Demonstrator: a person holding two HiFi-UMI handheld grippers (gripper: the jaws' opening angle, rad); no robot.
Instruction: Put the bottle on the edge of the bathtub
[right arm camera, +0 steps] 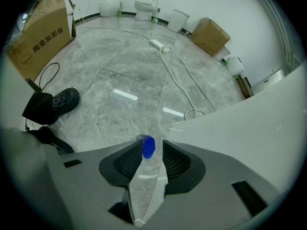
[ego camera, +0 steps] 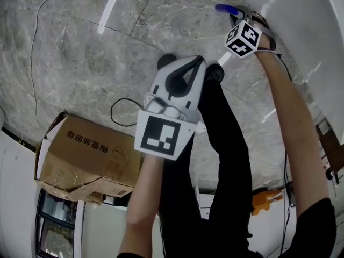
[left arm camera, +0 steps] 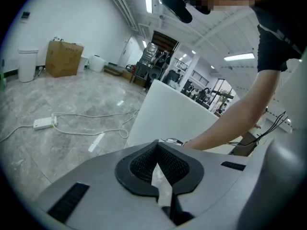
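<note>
A clear bottle with a blue cap sits between the jaws of my right gripper, which is shut on it. In the head view that gripper is held out at the upper right, the bottle's cap poking past it beside the white bathtub. The tub's broad rim lies just right of the bottle, which hangs over the marble floor. My left gripper is held mid-frame, shut with nothing in it. In its own view, the left gripper points at the tub's white wall.
A cardboard box stands at the lower left with a black cable beside it. A white power strip and its cord trail across the floor. Black shoes and the person's black-trousered legs are below me.
</note>
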